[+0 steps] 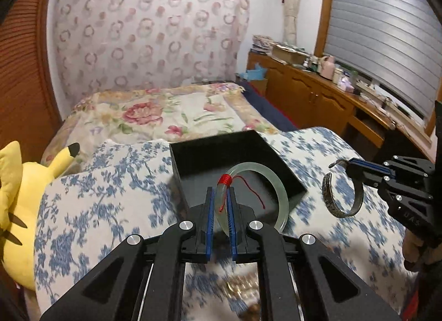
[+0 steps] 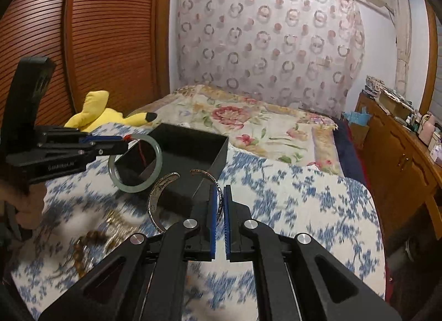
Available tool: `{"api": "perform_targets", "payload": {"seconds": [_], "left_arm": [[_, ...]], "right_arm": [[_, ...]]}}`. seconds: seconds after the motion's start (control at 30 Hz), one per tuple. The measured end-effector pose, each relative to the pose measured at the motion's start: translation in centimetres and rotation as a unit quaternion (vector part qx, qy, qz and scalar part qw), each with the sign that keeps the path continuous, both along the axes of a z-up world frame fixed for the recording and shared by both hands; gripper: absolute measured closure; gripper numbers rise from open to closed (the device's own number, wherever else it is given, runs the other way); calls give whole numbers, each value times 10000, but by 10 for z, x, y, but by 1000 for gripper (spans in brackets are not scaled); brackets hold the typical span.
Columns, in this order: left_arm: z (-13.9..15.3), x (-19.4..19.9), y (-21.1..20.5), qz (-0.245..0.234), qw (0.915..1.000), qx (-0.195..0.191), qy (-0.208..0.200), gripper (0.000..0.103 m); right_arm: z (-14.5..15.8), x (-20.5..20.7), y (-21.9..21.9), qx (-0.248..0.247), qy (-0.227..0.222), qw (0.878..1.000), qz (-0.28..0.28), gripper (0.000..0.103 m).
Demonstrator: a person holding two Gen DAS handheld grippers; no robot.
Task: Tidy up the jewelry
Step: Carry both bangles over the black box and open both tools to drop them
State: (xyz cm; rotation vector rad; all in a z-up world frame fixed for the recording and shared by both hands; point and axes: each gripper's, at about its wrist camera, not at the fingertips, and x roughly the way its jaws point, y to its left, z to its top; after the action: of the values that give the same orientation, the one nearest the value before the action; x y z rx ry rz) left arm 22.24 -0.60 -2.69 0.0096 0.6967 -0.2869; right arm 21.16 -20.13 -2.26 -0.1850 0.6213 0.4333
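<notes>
Two hand-held grippers hover over a bed covered in a white quilt point(image 1: 110, 196) with a blue floral print, each holding a bracelet.

The left gripper point(image 1: 220, 196) has its blue-padded jaws closed narrowly on a pale green jade bangle point(image 1: 272, 183). The bangle is a smooth, translucent, closed ring. Red thread point(image 1: 225, 180) is wound tightly around one short section just beyond the pads, and a loose red strand trails across the ring's opening. The bangle hangs in the air in front of an open black box point(image 1: 215, 152), near its front edge.

The right gripper point(image 2: 220, 196) has its jaws nearly closed on a silver cuff bracelet point(image 2: 160, 191). The cuff is an open C-shaped band of dark, aged metal, with engraved patterning on the outside and lettering inside. Its two ends curve apart, with a gap between them. It is held just to the right of the box's near corner, clear of the quilt.

A blurred heap of gold and brown jewelry point(image 2: 91, 235) lies on the near quilt. A yellow plush toy point(image 1: 16, 210) sits at the left.
</notes>
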Motion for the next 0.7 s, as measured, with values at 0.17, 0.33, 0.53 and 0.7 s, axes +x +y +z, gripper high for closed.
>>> {"api": "perform_targets", "payload": {"seconds": [0.17,0.33,0.53,0.7], "left_arm": [[-1,16,4,180,9998,-14,-43,95],[-6,29,4,295,9995,69,54,95],[-7,23,6,284,9996,44,59,81],[-4,6,14,303,9995,64,-48,65]], "right_arm": [[-1,26,6,-14,36,10000,-82,98],[-3,47,21,6,82,9999,-58,98],[-11,61,39,26,209,9998,50,98],[-15,64,52,-113,198,9996,166,98]]}}
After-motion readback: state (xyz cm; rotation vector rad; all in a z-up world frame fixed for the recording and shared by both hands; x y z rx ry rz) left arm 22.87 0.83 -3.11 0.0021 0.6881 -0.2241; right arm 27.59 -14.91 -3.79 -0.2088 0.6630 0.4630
